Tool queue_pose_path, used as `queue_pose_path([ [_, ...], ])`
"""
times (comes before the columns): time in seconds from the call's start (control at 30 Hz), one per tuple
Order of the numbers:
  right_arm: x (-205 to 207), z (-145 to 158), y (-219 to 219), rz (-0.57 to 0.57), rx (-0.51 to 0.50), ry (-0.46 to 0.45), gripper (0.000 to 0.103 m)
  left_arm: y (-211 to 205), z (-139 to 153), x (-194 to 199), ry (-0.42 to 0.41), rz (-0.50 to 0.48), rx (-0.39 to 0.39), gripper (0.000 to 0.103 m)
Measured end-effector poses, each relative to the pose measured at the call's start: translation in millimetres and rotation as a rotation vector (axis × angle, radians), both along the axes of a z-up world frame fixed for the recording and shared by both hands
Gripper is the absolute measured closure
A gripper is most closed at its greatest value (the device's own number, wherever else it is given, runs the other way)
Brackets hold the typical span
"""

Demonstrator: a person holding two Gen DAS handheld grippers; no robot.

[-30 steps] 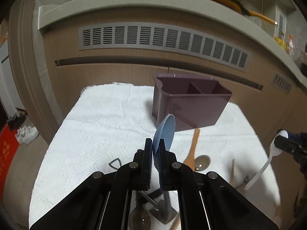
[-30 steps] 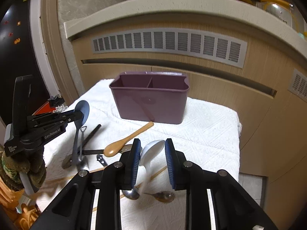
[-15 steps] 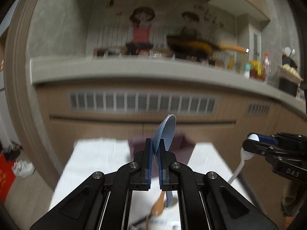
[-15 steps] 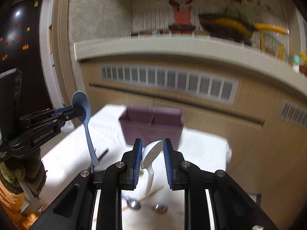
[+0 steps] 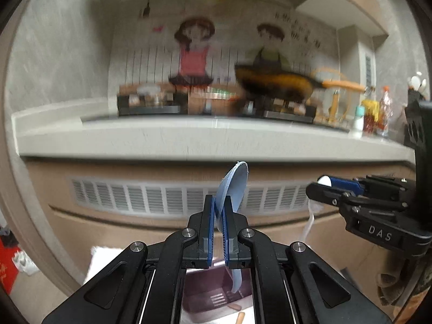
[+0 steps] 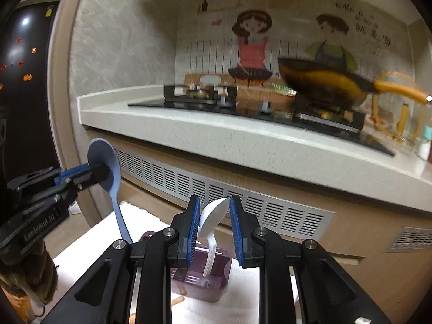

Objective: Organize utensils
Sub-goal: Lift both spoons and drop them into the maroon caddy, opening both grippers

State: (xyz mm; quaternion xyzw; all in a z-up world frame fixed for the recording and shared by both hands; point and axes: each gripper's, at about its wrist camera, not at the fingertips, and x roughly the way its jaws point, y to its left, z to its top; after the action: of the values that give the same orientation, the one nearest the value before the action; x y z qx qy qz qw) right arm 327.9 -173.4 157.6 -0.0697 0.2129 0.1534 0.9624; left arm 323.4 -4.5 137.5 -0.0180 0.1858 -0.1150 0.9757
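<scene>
My left gripper point(image 5: 218, 202) is shut on the bowl of a blue spoon point(image 5: 234, 189), whose handle hangs down over the purple utensil caddy point(image 5: 199, 294). It also shows in the right wrist view point(image 6: 104, 171) with the blue spoon point(image 6: 113, 186). My right gripper point(image 6: 214, 203) is shut on the bowl of a white spoon point(image 6: 213, 218), its handle hanging above the caddy point(image 6: 220, 270). In the left wrist view the right gripper point(image 5: 324, 186) shows at the right with the white spoon point(image 5: 310, 218). Both grippers are raised high above the caddy.
The caddy stands on a white cloth point(image 6: 89, 243) in front of a wooden cabinet with a vent grille point(image 6: 243, 199). A wooden utensil handle point(image 6: 178, 301) lies by the caddy. Above is a counter point(image 6: 216, 132) with a stove and a pan point(image 6: 321, 83).
Both grippers have risen and tilted up with their spoons, moving over the caddy. The table and loose utensils have dropped out of view; the counter and wall now fill the frames.
</scene>
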Motion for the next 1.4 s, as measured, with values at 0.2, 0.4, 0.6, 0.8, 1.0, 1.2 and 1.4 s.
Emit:
queue_pose_path([
  [0.2,49.5,-57.9,4.3,0.001,-0.008,0.135,0.082,1.0,-74.4,50.4,0.179,-0.009,-0.029,0.098],
  [0.4,74.5,-120.8,14.2,0.017,-0.04,0.276,0.082,3.2,-126.8,72.7,0.305,-0.014,-0.044,0.094],
  [0.6,76.0,-146.9,15.2,0.009,-0.04,0.332,0.066,7.7,-131.4,58.8,0.305,-0.029,-0.044,0.074],
  [0.8,45.6,-137.4,9.7,-0.02,-0.061,0.26,0.05,28.1,-111.9,21.9,0.27,0.006,-0.061,0.053],
  [1.0,-10.7,-133.2,7.5,-0.039,-0.073,0.199,0.014,50.7,-117.6,-29.8,0.266,0.041,-0.034,0.028],
  [1.2,-58.5,-157.2,25.7,0.003,-0.117,0.159,0.002,69.8,-155.0,-77.8,0.358,0.05,0.02,0.027],
  [1.4,-81.2,-193.5,47.9,0.086,-0.116,0.275,0.002,90.4,-186.6,-127.1,0.451,0.058,0.034,0.027],
])
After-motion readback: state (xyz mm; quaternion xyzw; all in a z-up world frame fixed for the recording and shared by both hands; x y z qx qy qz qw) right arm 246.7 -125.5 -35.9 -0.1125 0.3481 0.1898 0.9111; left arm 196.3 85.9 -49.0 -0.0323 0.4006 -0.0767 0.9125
